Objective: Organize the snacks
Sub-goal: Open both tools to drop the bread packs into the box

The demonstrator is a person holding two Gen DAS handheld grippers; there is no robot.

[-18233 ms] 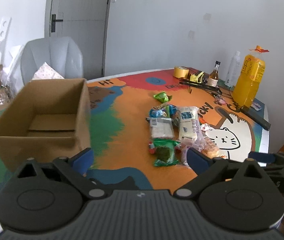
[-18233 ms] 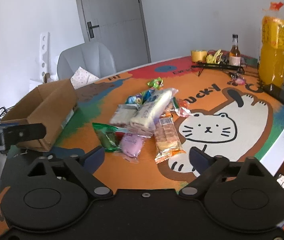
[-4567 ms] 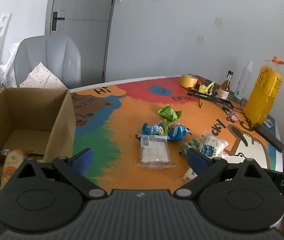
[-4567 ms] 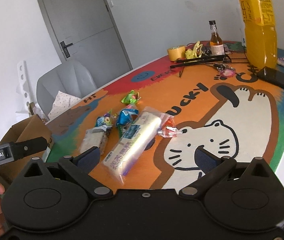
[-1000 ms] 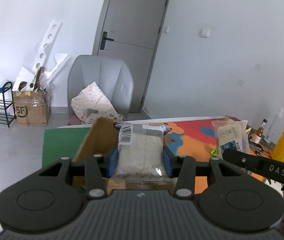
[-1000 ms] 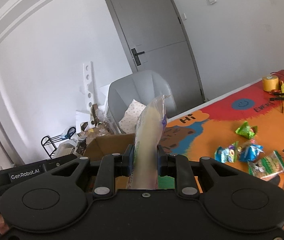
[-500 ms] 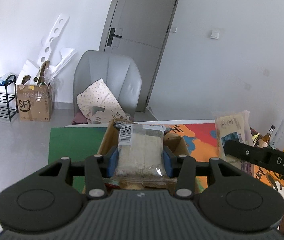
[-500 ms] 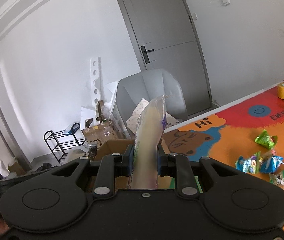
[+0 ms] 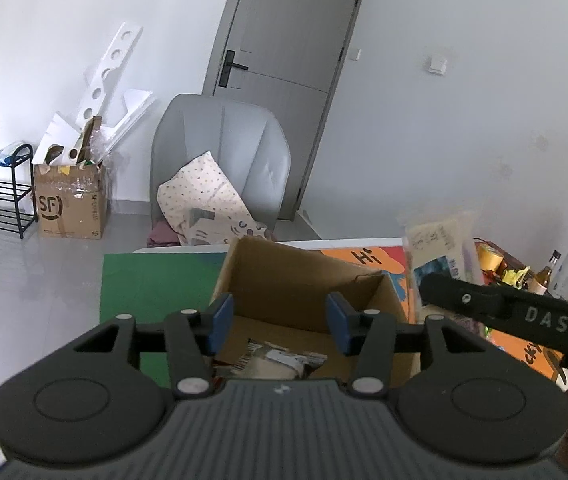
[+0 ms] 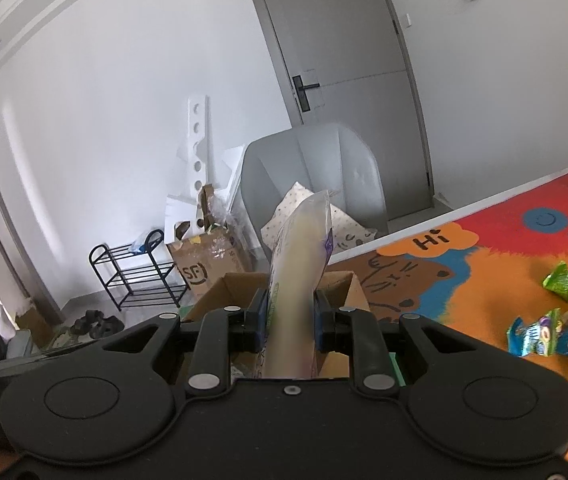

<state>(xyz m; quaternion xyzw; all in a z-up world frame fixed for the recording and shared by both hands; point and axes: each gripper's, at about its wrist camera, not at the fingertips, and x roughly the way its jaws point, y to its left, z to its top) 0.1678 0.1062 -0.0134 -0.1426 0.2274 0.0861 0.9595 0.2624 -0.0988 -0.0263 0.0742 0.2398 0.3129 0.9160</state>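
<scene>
Cardboard box: brown, open-topped, on the green end of the table, below both grippers.
Clear packet: lies inside the box, under the left gripper, touching neither pad.
Left gripper: blue pads spread apart with nothing between them; its jaws have just been opening.
Long packet: pale, see-through, standing upright, pinched at its lower part by the right gripper above the box.
Right gripper's jaws: pressed against the long packet from both sides.
Loose snacks: green and blue wrappers on the orange part of the table, well apart from the box.
Chair: grey, behind the box, a dotted cushion on its seat.
</scene>
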